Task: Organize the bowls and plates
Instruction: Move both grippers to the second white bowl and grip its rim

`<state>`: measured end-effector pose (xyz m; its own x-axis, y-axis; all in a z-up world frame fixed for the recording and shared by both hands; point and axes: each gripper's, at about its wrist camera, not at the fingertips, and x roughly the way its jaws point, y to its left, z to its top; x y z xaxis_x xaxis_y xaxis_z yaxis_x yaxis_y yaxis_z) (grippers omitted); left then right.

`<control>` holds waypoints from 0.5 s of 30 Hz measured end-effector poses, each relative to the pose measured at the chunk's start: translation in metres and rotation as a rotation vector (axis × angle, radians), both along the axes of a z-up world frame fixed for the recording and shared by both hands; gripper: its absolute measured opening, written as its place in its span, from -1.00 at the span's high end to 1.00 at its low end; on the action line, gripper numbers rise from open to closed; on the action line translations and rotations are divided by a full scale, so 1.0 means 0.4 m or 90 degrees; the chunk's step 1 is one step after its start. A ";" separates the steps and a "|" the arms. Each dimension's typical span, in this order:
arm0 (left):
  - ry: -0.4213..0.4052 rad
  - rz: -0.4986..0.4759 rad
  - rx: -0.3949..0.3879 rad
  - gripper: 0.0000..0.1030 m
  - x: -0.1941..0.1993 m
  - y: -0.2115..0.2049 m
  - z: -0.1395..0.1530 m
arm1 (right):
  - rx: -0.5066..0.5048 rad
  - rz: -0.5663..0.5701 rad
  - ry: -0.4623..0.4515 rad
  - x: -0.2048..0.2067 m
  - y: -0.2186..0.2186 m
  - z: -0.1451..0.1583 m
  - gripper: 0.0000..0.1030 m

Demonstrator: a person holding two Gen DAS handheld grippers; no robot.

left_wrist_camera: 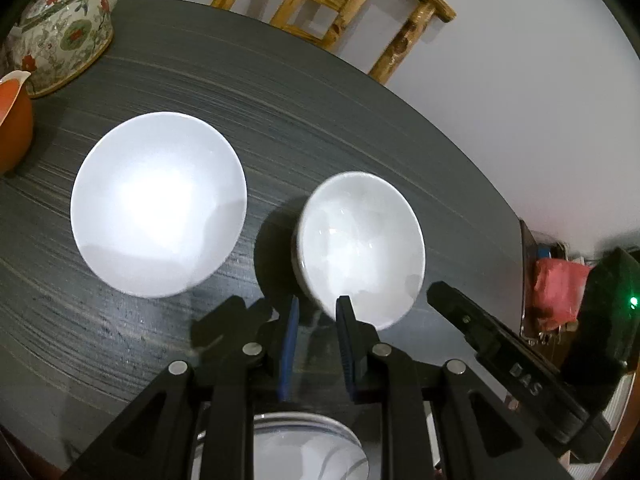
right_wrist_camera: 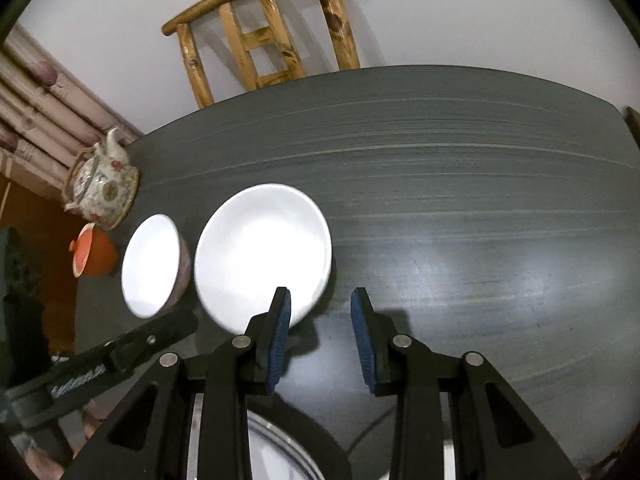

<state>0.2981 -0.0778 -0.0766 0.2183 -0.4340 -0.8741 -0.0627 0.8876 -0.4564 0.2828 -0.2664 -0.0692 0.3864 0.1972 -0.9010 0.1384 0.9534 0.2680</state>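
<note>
The left tongs [left_wrist_camera: 318, 308] stand slightly parted with nothing between the blue pads, hanging just short of the white bowl [left_wrist_camera: 360, 248], whose near rim sits right by the right-hand pad. The right tongs [right_wrist_camera: 320, 304] are also a little apart and empty, their left pad overlapping the near rim of the white plate [right_wrist_camera: 262, 252] without gripping it. Plate and bowl rest side by side on the dark worktop [right_wrist_camera: 460, 200], close but not touching. Beyond the bowl, away from the plate, stand an orange cup [right_wrist_camera: 94, 254] and a flowered teapot [right_wrist_camera: 102, 184]. A wooden chair [right_wrist_camera: 264, 36] stands behind the worktop's far edge.
</note>
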 end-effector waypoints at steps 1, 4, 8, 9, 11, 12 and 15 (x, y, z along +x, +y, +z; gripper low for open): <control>0.004 0.003 -0.003 0.62 0.008 0.003 -0.005 | 0.000 0.000 0.003 0.011 0.002 -0.006 0.45; 0.011 0.005 -0.001 0.62 0.024 0.001 -0.019 | -0.018 0.001 0.008 0.049 0.009 -0.022 0.45; 0.017 0.003 0.005 0.62 0.044 -0.003 -0.036 | -0.021 -0.002 0.018 0.090 0.011 -0.045 0.45; 0.020 0.003 0.006 0.62 0.048 -0.004 -0.040 | -0.023 -0.001 0.021 0.098 0.012 -0.052 0.46; 0.024 0.003 0.005 0.62 0.053 -0.003 -0.048 | -0.025 -0.001 0.027 0.110 0.011 -0.065 0.55; 0.027 0.002 0.004 0.62 0.054 -0.004 -0.050 | -0.027 -0.002 0.032 0.117 0.010 -0.075 0.59; 0.036 0.000 0.002 0.62 0.062 -0.008 -0.062 | -0.018 -0.001 0.046 0.128 0.007 -0.098 0.69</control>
